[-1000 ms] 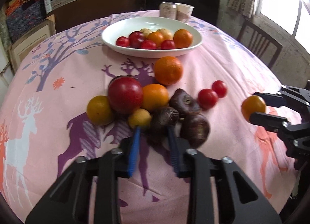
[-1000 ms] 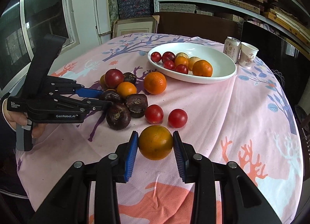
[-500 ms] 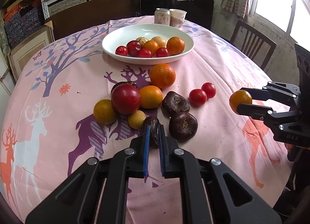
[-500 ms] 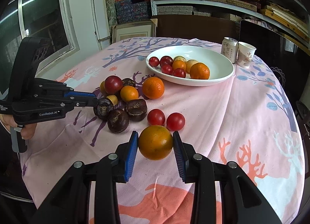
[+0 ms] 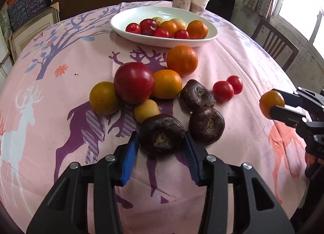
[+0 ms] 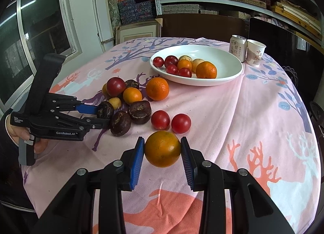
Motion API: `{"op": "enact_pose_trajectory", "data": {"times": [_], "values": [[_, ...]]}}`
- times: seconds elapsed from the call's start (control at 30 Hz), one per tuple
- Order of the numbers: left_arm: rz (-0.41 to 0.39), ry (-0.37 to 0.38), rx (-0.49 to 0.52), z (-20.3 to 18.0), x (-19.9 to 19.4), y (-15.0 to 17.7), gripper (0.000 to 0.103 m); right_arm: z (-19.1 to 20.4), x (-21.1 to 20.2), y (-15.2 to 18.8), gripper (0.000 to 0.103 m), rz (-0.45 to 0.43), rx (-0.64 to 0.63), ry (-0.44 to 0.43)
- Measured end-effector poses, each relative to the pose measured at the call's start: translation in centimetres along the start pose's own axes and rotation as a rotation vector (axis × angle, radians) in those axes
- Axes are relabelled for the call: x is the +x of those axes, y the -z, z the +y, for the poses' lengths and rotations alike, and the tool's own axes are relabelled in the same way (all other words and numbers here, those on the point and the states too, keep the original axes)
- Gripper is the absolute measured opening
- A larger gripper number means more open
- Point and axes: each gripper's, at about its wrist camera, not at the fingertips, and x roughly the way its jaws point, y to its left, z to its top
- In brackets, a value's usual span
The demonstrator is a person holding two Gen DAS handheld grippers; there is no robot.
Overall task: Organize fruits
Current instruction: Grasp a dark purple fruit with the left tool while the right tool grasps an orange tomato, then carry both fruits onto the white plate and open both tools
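Between my left gripper's [image 5: 162,143] opening jaws a dark water chestnut [image 5: 162,134] is sitting; my right gripper's [image 6: 162,149] jaws are pinching an orange [image 6: 162,149].

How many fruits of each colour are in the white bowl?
red fruits: 4
orange fruits: 2
pale yellow fruits: 2
Total in the white bowl: 8
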Motion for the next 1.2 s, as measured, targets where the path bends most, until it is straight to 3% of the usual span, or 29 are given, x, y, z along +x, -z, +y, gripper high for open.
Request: {"op": "enact_pose_trajectory", "data": {"times": [0.23, 0.43, 0.67, 0.87, 1.07, 1.2], "values": [[-0.012, -0.005, 0.011, -0.2, -0.6, 0.0, 0.040, 0.1, 0.2, 0.1, 0.037, 0.004, 0.001, -0.005], [-0.137, 0.013, 0.061, -1.5, -5.8, -1.2, 0.040, 0.0, -1.3, -1.0, 0.037, -0.052, -0.001, -0.001], [-0.251, -0.005, 0.100, -3.1, -9.1, -5.7, 0.040, -0.6, -4.0, -4.8, 0.037, -0.195, 0.015, -0.010], [-0.218, -0.004, 0.022, -2.4, -5.2, -10.7, 0.040, -3.1, -2.3, -8.6, 0.037, -0.247, 0.130, -0.022], [-0.130, -0.028, -0.033, -1.4, 0.7, -13.1, 0.040, -7.4, 3.2, -11.1, 0.037, -0.161, 0.325, -0.079], [-0.117, -0.029, -0.057, -0.8, 2.6, -13.8, 0.040, -8.6, 6.4, -11.9, 0.037, -0.116, 0.375, -0.091]]}}
